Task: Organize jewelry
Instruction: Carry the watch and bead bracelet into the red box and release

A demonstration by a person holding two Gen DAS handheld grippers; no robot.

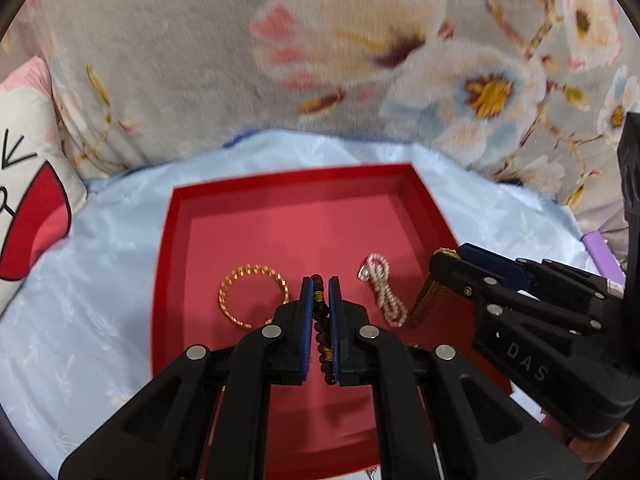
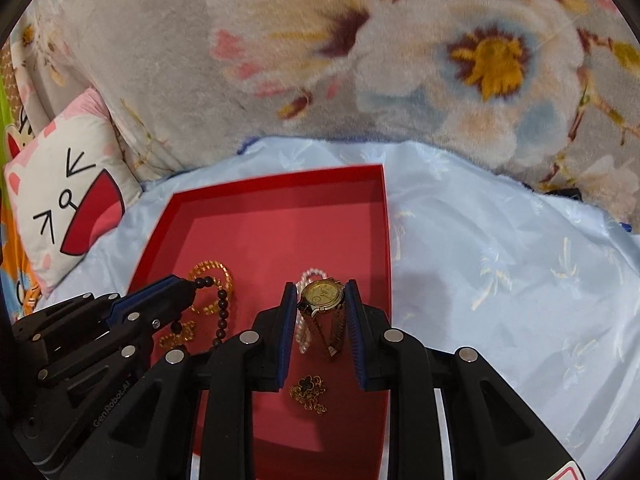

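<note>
jewelry hangs from both tools above the red tray: the left tool pinches a dark bead bracelet, the right tool pinches a gold watch by its case. below, a gold chain necklace, a gold bangle and a pearl strand lie on the tray floor. beyond lie pale blue cloth and a floral blanket.

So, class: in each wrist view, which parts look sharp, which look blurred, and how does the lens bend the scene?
Left wrist view: the gold bangle is fairly sharp, the floral blanket smeared, the red tray rim bowed. Right wrist view: the watch is crisp, the blanket soft, dark corners ring both pictures.
</note>
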